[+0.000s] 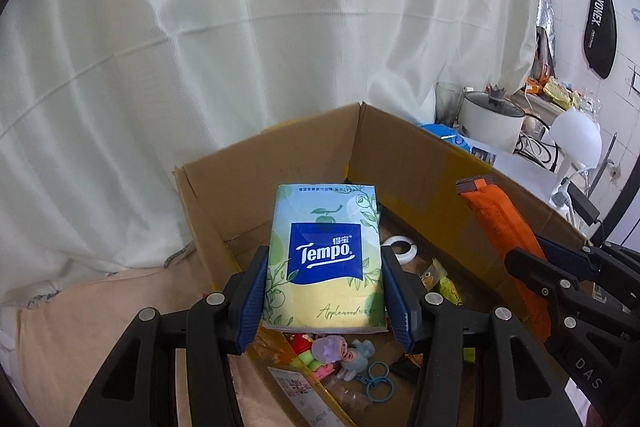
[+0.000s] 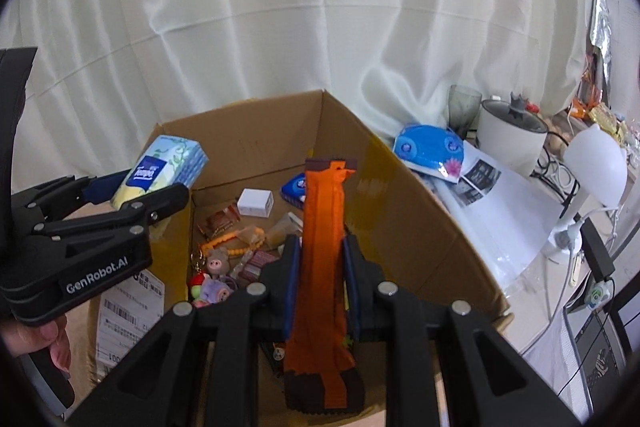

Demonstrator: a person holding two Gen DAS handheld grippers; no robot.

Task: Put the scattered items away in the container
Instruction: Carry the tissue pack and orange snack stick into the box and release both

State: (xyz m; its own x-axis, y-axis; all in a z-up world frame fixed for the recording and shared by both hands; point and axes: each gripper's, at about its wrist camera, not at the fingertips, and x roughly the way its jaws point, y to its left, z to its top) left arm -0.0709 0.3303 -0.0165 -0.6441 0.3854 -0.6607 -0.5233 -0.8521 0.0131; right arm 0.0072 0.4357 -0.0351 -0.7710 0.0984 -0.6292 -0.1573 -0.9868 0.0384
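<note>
My left gripper (image 1: 324,291) is shut on a Tempo tissue pack (image 1: 326,259), green, yellow and blue, held above the near left corner of an open cardboard box (image 1: 280,163). The right wrist view shows that pack (image 2: 160,171) at the left, over the box's left wall. My right gripper (image 2: 320,267) is shut on a long orange snack packet (image 2: 322,239) with dark brown ends, held over the box (image 2: 400,187). The same packet (image 1: 504,239) shows at the right of the left wrist view. Several small toys, a keyring and wrappers lie on the box floor (image 2: 244,227).
White curtain (image 1: 200,47) hangs behind the box. Right of it a cluttered table holds a white cooker pot (image 2: 512,139), a blue mask pack (image 2: 430,151), a glass, a white lamp (image 2: 596,163) and cables. A hand (image 2: 36,341) grips the left tool's handle.
</note>
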